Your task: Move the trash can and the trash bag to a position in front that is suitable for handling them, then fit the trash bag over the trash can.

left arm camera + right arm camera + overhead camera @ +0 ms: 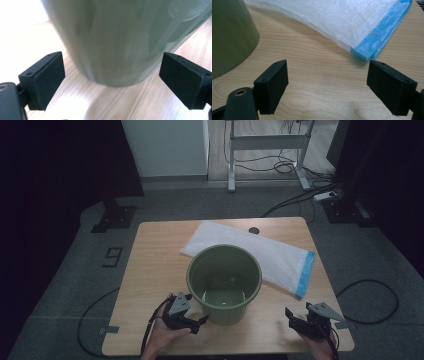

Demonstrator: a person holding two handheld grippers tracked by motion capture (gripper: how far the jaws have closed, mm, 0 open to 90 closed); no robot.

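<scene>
Right now the left gripper (200, 321) is sitting w/ jaws spread wide, pinching nothing, aimed at the lower wall of the round olive-green plastic bucket (224, 279), which is standing upright near the front-centre of the light wooden table (150, 265). Seen in the left gripper view, the bucket's wall (120, 42) is looming just beyond the black pads (47, 80), nothing touching yet as far as I can tell. The right gripper (295, 319) is hovering over bare tabletop at the front-right, jaws also spread and holding nothing, pointing toward the flat white plastic bag w/ blue edge strip (260, 251), which is lying behind and to the right of the bucket, partly hidden by its rim.

Risks, as I'm judging them: the bucket looks wider than the jaw gap, so closing on its body prob. isn't going to grip; it's likelier to be shoved across the smooth wood or tipped, esp. w/ a low push. The bag (342, 22) is thin and lying flat, so the right pads (272, 85) may be scraping wood and missing the film, or dragging the whole sheet instead of lifting an edge.

Contents: the bucket is looking empty, bottom showing bare w/ a glossy sheen. Bag is looking flat; can't tell if anything's inside.
</scene>
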